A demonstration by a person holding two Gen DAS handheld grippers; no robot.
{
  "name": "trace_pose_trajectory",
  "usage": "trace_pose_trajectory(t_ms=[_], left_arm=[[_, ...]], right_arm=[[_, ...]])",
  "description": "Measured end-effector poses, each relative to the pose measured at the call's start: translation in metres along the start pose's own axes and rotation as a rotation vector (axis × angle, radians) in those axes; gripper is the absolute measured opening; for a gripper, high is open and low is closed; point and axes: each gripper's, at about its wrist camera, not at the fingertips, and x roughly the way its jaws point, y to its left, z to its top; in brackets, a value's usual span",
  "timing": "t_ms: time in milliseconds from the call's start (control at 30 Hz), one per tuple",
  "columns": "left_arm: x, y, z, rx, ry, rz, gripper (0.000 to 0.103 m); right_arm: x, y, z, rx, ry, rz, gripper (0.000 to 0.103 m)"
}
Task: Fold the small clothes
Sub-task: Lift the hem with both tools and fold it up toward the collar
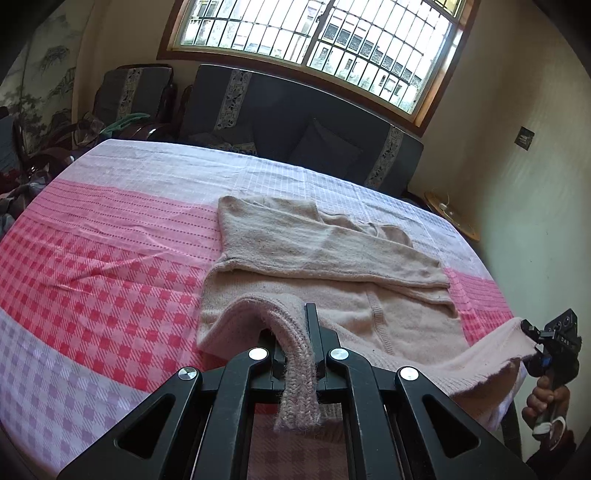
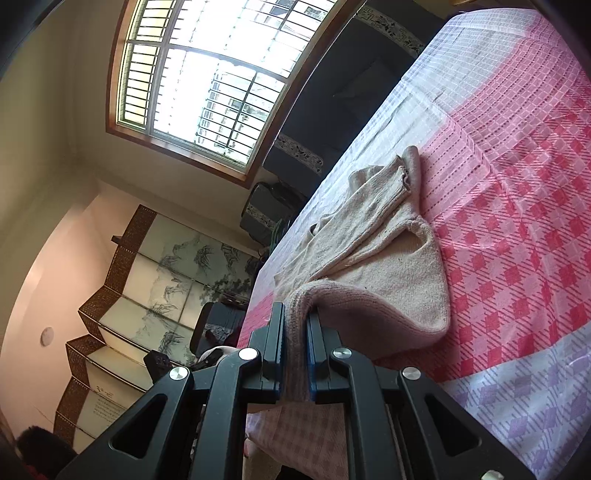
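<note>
One pink sweater (image 1: 332,258), two tongs (image 1: 295,325) (image 2: 295,317), one checked bedsheet (image 1: 110,258), one barred window (image 1: 314,33)

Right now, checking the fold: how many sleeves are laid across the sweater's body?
1: a beige knitted sleeve lies folded across the pale pink knitted sweater; the other sleeve may be hidden.
</note>
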Motion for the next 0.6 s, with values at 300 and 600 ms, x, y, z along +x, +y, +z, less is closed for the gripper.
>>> trace_pose_trajectory(t_ms=[300,600], left_arm=[[0.032,0.003,0.026,-0.032,-0.019,0.028,0.005],[0.067,0.014,0.051,-0.058,-0.031,0.077,0.005]], right_arm=[[0.023,-0.007,0.036,0.014,-0.023,-0.002,0.009],[0.053,-0.019,0.067,0.049,-0.039,-0.025,0.009]])
